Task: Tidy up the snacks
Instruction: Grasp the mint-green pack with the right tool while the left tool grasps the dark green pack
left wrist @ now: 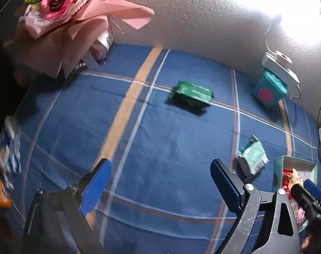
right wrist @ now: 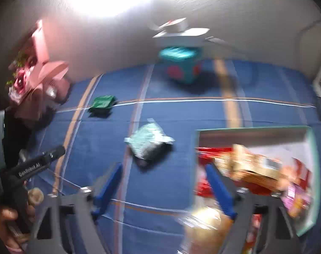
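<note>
A dark green snack packet [left wrist: 192, 94] [right wrist: 102, 102] lies far out on the blue checked cloth [left wrist: 171, 148]. A pale green packet [left wrist: 253, 156] [right wrist: 148, 141] lies nearer. A shallow teal-rimmed box [right wrist: 314, 169] [left wrist: 279, 169] at the right holds several red, orange and pink snacks [right wrist: 251, 165]. My left gripper [left wrist: 160, 182] is open and empty above the cloth. My right gripper [right wrist: 164, 186] is open and empty at the box's left edge; it also shows in the left wrist view [left wrist: 308, 192].
A teal cube box with red spots [left wrist: 268, 93] [right wrist: 181, 65] stands by the wall under a white device [left wrist: 281, 65]. A pink bouquet [left wrist: 61, 14] [right wrist: 33, 72] sits far left. Blue-white and orange packets [left wrist: 8, 158] lie at the left edge.
</note>
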### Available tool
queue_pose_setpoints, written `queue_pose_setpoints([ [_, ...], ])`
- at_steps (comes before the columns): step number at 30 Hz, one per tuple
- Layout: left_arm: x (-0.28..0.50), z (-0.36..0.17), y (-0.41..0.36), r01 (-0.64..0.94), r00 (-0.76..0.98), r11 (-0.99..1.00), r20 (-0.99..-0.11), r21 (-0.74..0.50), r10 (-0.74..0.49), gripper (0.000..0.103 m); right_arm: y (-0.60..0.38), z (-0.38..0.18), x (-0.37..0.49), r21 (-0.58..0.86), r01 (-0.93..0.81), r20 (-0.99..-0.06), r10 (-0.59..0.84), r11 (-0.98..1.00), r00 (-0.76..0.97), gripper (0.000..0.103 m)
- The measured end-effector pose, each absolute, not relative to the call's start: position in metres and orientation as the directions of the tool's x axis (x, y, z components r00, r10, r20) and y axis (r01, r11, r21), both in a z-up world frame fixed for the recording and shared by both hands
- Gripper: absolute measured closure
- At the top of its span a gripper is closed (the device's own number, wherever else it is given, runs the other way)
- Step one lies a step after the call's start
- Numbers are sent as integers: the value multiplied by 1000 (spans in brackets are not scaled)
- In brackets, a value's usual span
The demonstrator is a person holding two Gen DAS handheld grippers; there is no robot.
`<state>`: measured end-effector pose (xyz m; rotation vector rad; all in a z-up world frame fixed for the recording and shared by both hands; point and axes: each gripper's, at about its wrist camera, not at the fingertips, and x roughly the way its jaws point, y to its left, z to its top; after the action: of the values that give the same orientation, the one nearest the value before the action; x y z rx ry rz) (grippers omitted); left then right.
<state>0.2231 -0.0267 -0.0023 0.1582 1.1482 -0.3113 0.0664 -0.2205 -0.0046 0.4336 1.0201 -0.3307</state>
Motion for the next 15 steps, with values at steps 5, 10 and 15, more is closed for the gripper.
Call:
queue_pose_setpoints([
  [5, 258, 2, -31, 370, 374, 928, -907, -46, -195, 2, -213, -29, 117, 121, 431, -901, -84, 894, 426, 5],
  [10, 285, -18, -50, 397, 311, 914, -925, -82, -218, 2, -210, -63, 154, 64, 385, -933, -82, 921, 350, 5],
  [15, 305, -40, -71, 404, 288, 911, -934, -82, -211, 2, -210, -91, 176, -57, 340, -947, -158, 939, 279, 5],
])
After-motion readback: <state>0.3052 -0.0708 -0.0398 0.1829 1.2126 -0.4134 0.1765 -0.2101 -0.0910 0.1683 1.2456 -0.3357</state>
